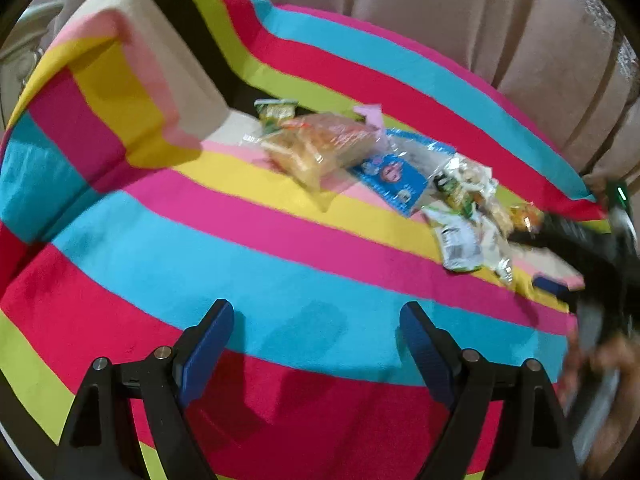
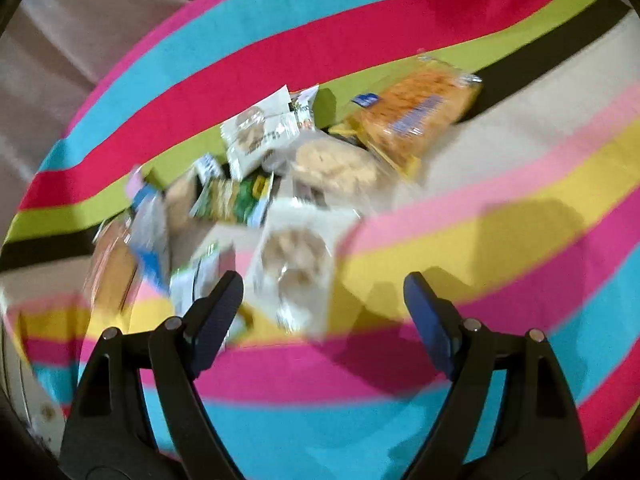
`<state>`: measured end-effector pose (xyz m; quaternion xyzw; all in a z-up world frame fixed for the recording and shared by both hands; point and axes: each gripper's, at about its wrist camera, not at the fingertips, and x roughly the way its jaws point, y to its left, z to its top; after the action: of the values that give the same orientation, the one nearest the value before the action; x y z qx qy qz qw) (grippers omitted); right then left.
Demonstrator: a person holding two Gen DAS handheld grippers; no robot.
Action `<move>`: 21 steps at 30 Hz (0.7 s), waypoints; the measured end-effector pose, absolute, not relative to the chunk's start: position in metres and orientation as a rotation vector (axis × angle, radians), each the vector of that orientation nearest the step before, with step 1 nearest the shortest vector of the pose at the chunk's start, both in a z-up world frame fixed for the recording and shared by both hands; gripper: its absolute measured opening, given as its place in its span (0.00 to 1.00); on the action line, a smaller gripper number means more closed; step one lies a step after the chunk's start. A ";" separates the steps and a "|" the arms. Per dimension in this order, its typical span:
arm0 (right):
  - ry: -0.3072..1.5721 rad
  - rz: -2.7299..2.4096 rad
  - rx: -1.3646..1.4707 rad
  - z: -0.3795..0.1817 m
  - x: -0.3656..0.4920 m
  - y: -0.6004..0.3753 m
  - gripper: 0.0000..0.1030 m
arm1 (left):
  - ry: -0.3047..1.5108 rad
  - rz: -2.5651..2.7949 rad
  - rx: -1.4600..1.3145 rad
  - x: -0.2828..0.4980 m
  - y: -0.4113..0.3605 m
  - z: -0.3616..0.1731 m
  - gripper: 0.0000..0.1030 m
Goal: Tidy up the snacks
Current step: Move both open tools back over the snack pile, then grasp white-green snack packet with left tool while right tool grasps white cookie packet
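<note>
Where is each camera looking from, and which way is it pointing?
Left wrist: sits on the left gripper, tilted down over the striped cloth; open fingers, snack pile far ahead, right gripper at the edge.
Right wrist: sits on the right gripper, tilted down close over the snack pile; open fingers.
Shared: pile, cloth.

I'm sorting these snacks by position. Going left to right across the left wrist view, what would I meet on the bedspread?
Striped pillow → green packet → clear bag of orange snacks → blue packet → white and green wrappers → right gripper.
</note>
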<state>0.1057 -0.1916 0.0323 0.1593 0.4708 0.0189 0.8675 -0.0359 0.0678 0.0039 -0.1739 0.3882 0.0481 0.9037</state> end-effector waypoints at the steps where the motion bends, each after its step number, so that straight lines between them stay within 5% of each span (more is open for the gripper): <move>1: 0.989 0.020 0.322 0.031 0.113 -0.186 0.82 | 0.788 0.085 -0.372 -0.040 0.068 0.005 0.84; 8: 0.991 -0.034 0.018 0.019 0.128 -0.151 0.87 | 0.794 0.059 -0.392 -0.043 0.067 0.008 0.88; 12: 0.901 0.021 -0.037 0.022 0.098 -0.178 0.52 | 0.811 0.071 -0.390 -0.031 0.064 0.008 0.88; 21: 0.884 0.037 -0.031 0.024 0.069 -0.228 0.46 | 0.844 -0.064 -0.379 0.062 -0.010 0.022 0.88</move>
<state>0.0692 -0.2282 0.0244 -0.0151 0.4279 0.0179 0.9035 0.0616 -0.0102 0.0221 -0.1829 0.4072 -0.0311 0.8943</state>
